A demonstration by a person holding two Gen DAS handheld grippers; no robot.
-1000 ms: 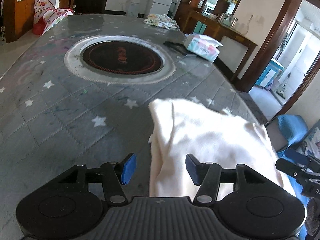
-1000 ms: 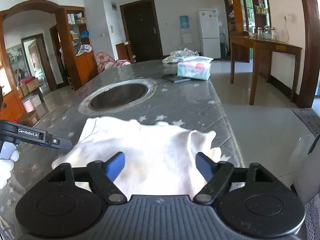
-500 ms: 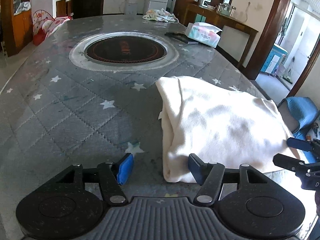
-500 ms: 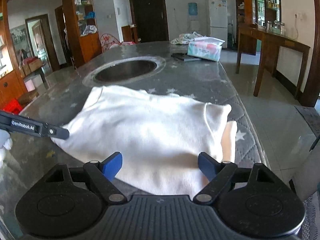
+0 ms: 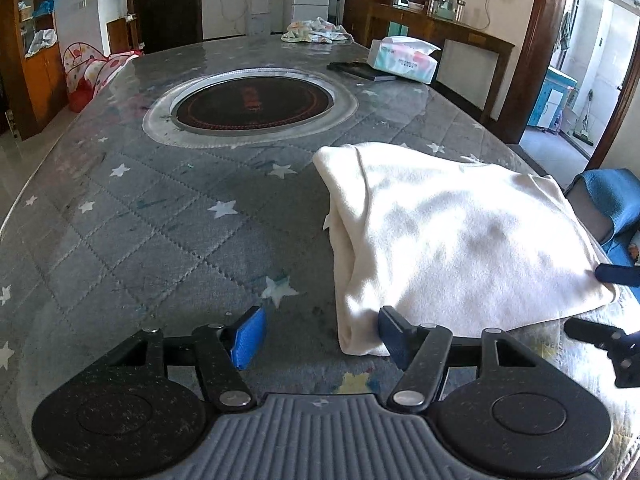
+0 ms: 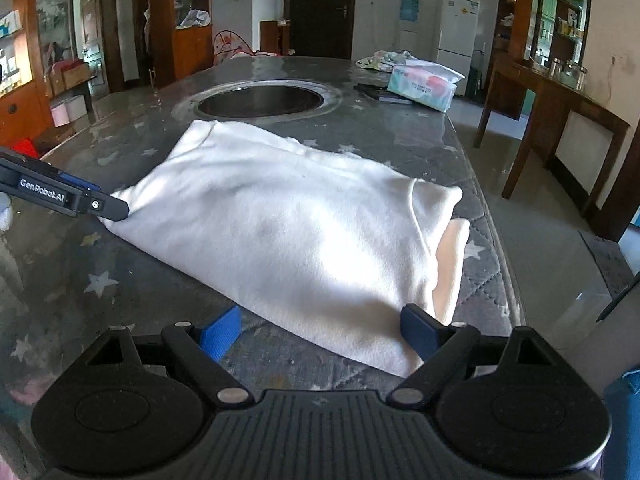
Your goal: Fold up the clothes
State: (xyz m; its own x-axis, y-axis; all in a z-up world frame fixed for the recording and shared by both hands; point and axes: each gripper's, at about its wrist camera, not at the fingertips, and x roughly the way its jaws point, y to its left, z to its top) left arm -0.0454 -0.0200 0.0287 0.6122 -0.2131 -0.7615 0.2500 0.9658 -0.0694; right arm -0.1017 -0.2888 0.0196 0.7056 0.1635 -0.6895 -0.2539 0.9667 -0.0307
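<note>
A white garment (image 5: pixel 460 232), folded over, lies flat on the grey star-patterned table (image 5: pixel 120 220) near its right edge. My left gripper (image 5: pixel 322 334) is open low over the table. The garment's near left corner lies between its fingers, against the right blue pad (image 5: pixel 394 332), and is not pinched. In the right wrist view the same garment (image 6: pixel 300 220) spreads ahead. My right gripper (image 6: pixel 318 330) stands open with the garment's near right corner between its pads. The left gripper (image 6: pixel 80 200) shows there at the cloth's left edge.
A round inset cooktop (image 5: pixel 254 104) sits mid-table. Beyond it lie a tissue pack (image 5: pixel 402 60), a dark flat item (image 5: pixel 360 70) and a bundle of patterned cloth (image 5: pixel 316 34). The table edge (image 6: pixel 500 260) runs just right of the garment. A blue chair (image 5: pixel 616 200) stands beside it.
Both grippers have come down toward the table and rolled level, and their jaws have widened a little. The garment, earlier bunched, now lies flat.
</note>
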